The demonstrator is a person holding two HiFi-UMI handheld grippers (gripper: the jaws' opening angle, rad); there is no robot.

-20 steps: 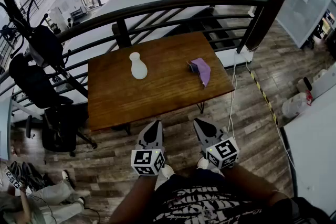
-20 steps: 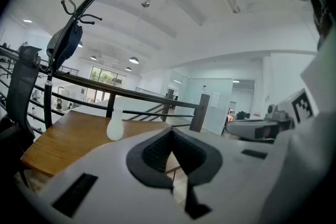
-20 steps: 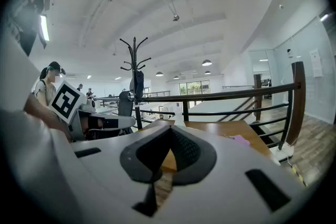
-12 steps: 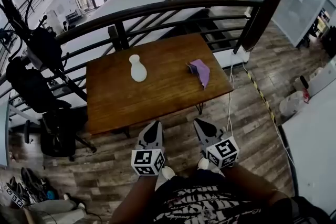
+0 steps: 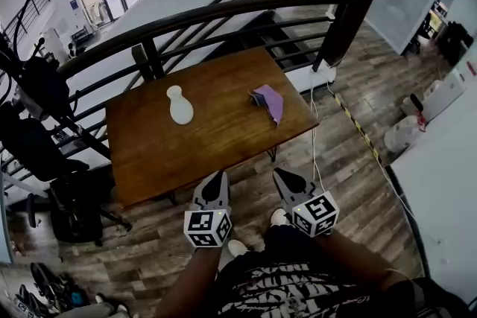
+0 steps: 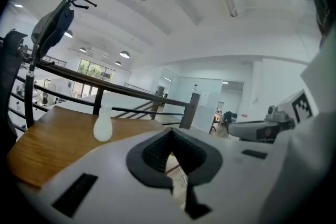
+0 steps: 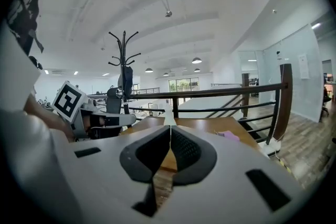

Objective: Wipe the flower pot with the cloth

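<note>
A small white vase-shaped flower pot (image 5: 178,105) stands upright on the wooden table (image 5: 216,141), left of centre; it also shows in the left gripper view as the pot (image 6: 103,127). A purple cloth (image 5: 268,101) lies crumpled near the table's right edge, seen too as the cloth (image 7: 229,136) in the right gripper view. Both grippers hang side by side in front of the table, well short of it. My left gripper (image 5: 216,179) has its jaws together and empty. My right gripper (image 5: 281,176) is shut with nothing held.
A dark metal railing (image 5: 223,15) runs behind the table, with a stairwell beyond. A black office chair (image 5: 71,197) and a coat rack with dark bags (image 5: 33,89) stand at the left. A cable (image 5: 328,138) trails over the plank floor right of the table.
The view has shifted: table, pot and cloth now sit a little further left in the head view. Both grippers keep their place in front of the body, still shut.
</note>
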